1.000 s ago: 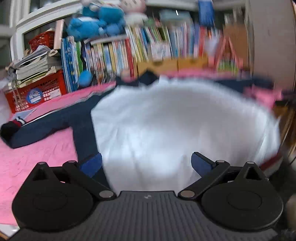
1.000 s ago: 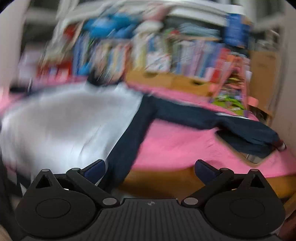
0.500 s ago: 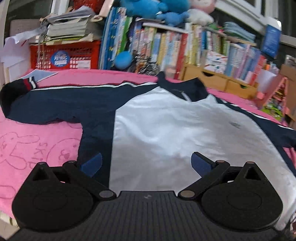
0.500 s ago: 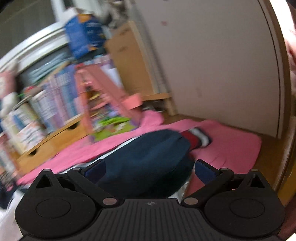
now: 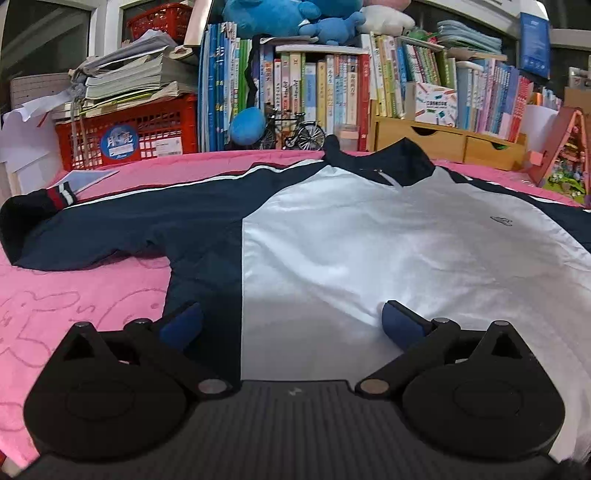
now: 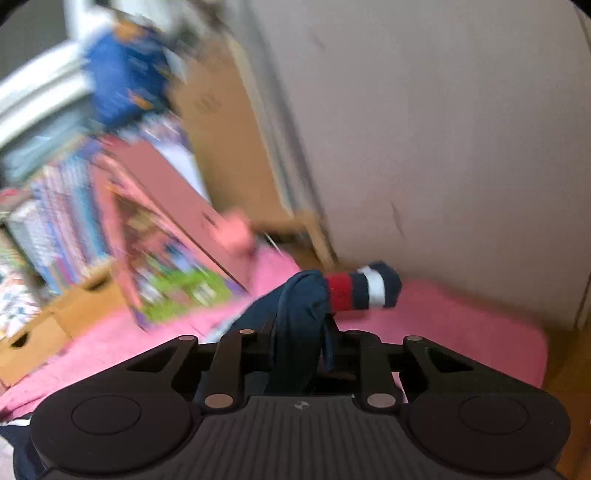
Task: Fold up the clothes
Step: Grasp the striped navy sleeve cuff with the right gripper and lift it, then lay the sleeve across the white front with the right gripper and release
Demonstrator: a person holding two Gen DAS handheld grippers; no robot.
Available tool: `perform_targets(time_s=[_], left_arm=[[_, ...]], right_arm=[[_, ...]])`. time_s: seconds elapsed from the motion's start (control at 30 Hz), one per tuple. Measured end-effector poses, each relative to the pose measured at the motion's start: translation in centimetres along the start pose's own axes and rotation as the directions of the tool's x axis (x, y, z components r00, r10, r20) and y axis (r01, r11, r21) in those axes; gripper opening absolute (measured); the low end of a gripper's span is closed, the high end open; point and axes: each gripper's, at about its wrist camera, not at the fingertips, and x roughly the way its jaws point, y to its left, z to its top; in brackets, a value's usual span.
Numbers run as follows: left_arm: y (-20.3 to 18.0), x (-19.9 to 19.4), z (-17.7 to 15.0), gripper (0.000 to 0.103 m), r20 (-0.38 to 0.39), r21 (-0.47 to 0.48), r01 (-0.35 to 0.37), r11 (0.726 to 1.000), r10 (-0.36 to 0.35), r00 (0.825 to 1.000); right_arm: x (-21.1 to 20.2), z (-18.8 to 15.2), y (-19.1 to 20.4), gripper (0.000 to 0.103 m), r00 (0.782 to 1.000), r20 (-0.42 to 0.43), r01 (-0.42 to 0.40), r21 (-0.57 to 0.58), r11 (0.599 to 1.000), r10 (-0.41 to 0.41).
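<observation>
Jacket [image 5: 369, 251], white in the body with navy sleeves and collar, lies front up and spread flat on the pink cloth [image 5: 74, 295] before us; nearest to us, at the jacket's hem, our left gripper [image 5: 291, 319] hovers with its blue pads [image 5: 397, 319] wide apart and nothing between them, one pad over the navy side panel, the other over the white front; beyond the hem the left sleeve [image 5: 122, 229] stretches out sideways from the jacket, ending in a red, white and navy cuff [image 5: 59, 195]; past the collar, behind the jacket, we see a toy bicycle [image 5: 295, 133], a red crate [image 5: 125, 136] under stacked papers, a row of books [image 5: 332, 96] and blue plush toys [image 5: 280, 18] above them. In the blurred right wrist view, our right gripper [image 6: 299, 343] is closing its jaws on the navy right sleeve [image 6: 295, 314], the fabric bunched between them; just beyond, the striped cuff [image 6: 364, 286] sticks out above the cloth [image 6: 461, 325]; behind it stands a plain wall [image 6: 443, 129].
</observation>
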Motion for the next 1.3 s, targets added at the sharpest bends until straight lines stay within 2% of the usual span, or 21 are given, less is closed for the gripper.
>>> perform_targets(time_s=[0.1,0.2,0.27,0.37,0.43,0.5,0.53,0.57,0.6,0.63,0.67,0.7,0.73,0.83,0.9,0.93,0.97,1.03,1.13,1.23,1.3], left_arm=[[0.1,-0.1,0.0,0.103,0.006,0.006,0.034,0.999,-0.034,0.999],[0.4,-0.1,0.0,0.103,0.020,-0.007,0.060,0.998,-0.060,0.998],[0.7,-0.2,-0.1,0.103,0.033,-0.021,0.075,0.997,-0.075,0.997],[1.0,-0.4,-0.2,0.103,0.051,-0.044,0.097,0.994,-0.095,0.994],[1.2,-0.5,-0.2,0.103,0.061,-0.056,0.110,0.992,-0.106,0.992],[1.3,-0.5,-0.2,0.103,0.067,-0.060,0.120,0.991,-0.116,0.991],[1.4,-0.6,-0.2,0.103,0.069,-0.062,0.124,0.990,-0.119,0.990],[1.4,-0.6,-0.2,0.103,0.070,-0.061,0.125,0.990,-0.121,0.990],[1.4,-0.6,-0.1,0.103,0.070,-0.059,0.128,0.990,-0.123,0.990],[1.4,-0.6,-0.1,0.103,0.070,-0.059,0.129,0.990,-0.125,0.990],[1.5,-0.7,-0.2,0.103,0.071,-0.060,0.132,0.989,-0.127,0.989],[1.5,-0.7,-0.2,0.103,0.073,-0.061,0.134,0.989,-0.129,0.989],[1.5,-0.7,-0.2,0.103,0.074,-0.063,0.135,0.989,-0.131,0.989],[1.4,-0.7,-0.2,0.103,0.073,-0.062,0.133,0.989,-0.128,0.989],[1.2,-0.7,-0.1,0.103,0.064,-0.055,0.116,0.992,-0.112,0.992],[1.0,-0.7,0.0,0.103,0.055,-0.050,0.106,0.993,-0.104,0.993],[0.9,-0.7,0.3,0.103,0.038,-0.046,0.101,0.994,-0.099,0.994],[0.7,-0.8,0.9,0.103,0.009,-0.047,0.104,0.993,-0.104,0.995],[1.5,-1.4,2.9,0.103,0.006,-0.137,0.217,0.966,-0.219,0.976],[2.2,-1.2,5.7,0.103,0.021,-0.250,0.330,0.910,-0.336,0.942],[2.3,-0.2,7.3,0.103,0.027,-0.302,0.372,0.878,-0.382,0.924]], right_arm=[[-3.3,1.3,5.0,0.020,0.990,0.079,-0.110,-0.108,0.988,0.119],[-5.8,1.6,12.4,0.020,0.946,0.056,-0.301,-0.220,0.928,0.320],[-7.1,0.4,18.3,0.020,0.893,-0.006,-0.432,-0.293,0.853,0.450],[-8.7,-3.8,26.6,0.020,0.781,-0.154,-0.613,-0.369,0.699,0.605],[-9.4,-8.0,31.6,0.022,0.716,-0.274,-0.690,-0.419,0.590,0.643],[-10.0,-12.7,35.3,0.029,0.663,-0.399,-0.742,-0.456,0.491,0.633],[-10.3,-14.7,36.5,0.036,0.641,-0.454,-0.763,-0.464,0.450,0.619],[-10.7,-16.4,37.3,0.045,0.621,-0.497,-0.779,-0.470,0.414,0.606],[-11.2,-17.7,37.7,0.050,0.603,-0.527,-0.793,-0.475,0.382,0.598],[-11.6,-18.9,37.8,0.061,0.584,-0.554,-0.806,-0.479,0.347,0.593],[-12.2,-19.6,37.6,0.071,0.573,-0.566,-0.813,-0.486,0.320,0.593],[-12.9,-20.2,37.1,0.076,0.567,-0.569,-0.814,-0.498,0.299,0.595],[-13.4,-20.5,36.5,0.084,0.564,-0.569,-0.813,-0.508,0.285,0.598],[-14.3,-20.1,34.0,0.089,0.573,-0.549,-0.804,-0.519,0.289,0.608],[-14.6,-19.3,31.8,0.092,0.603,-0.515,-0.786,-0.514,0.343,0.610],[-14.7,-18.8,30.7,0.097,0.621,-0.492,-0.773,-0.513,0.373,0.610],[-14.5,-18.3,30.0,0.102,0.642,-0.463,-0.756,-0.517,0.402,0.611],[-14.5,-17.9,28.0,0.103,0.689,-0.394,-0.710,-0.536,0.457,0.609],[-13.2,-18.1,25.3,0.103,0.749,-0.360,-0.654,-0.533,0.536,0.556],[-11.4,-17.5,24.2,0.103,0.784,-0.380,-0.621,-0.467,0.630,0.491],[-10.5,-17.4,24.0,0.103,0.805,-0.385,-0.591,-0.444,0.673,0.452]])
